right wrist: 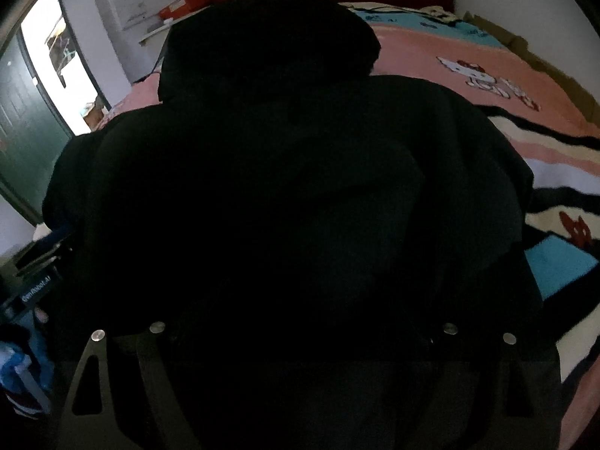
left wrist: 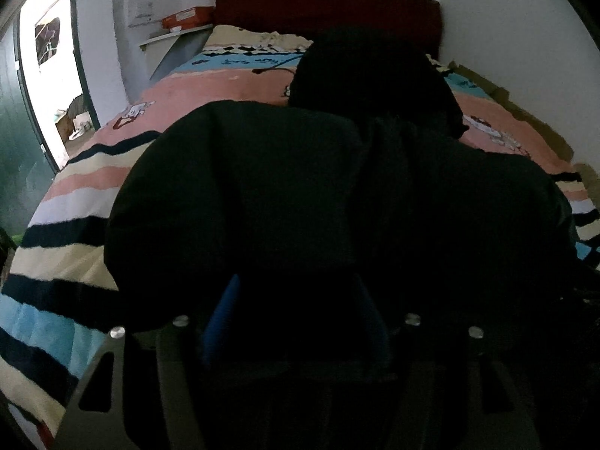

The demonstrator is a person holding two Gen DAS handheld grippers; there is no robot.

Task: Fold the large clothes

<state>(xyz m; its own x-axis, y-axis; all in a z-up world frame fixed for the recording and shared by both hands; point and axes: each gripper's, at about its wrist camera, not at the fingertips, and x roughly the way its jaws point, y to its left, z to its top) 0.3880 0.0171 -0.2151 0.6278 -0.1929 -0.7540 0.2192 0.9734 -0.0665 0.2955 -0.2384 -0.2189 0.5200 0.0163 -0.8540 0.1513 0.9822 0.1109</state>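
A large black hooded garment (left wrist: 262, 187) lies spread on the bed's striped cartoon blanket (left wrist: 67, 262), its hood (left wrist: 375, 75) toward the headboard. My left gripper (left wrist: 296, 292) hovers low over the garment's near edge. Its blue fingers (left wrist: 225, 315) stand apart, and the ribbed inner face of the left one is bare. The same garment (right wrist: 300, 168) fills the right wrist view. My right gripper (right wrist: 300, 311) is down on that dark cloth; its fingers are lost in the blackness, so I cannot see how they stand.
A dark red headboard (left wrist: 326, 3) backs the bed against a white wall. An orange box (left wrist: 187, 17) sits on a shelf at the far left. An open doorway (left wrist: 48, 75) is on the left. Cardboard (left wrist: 525, 112) lines the bed's right side.
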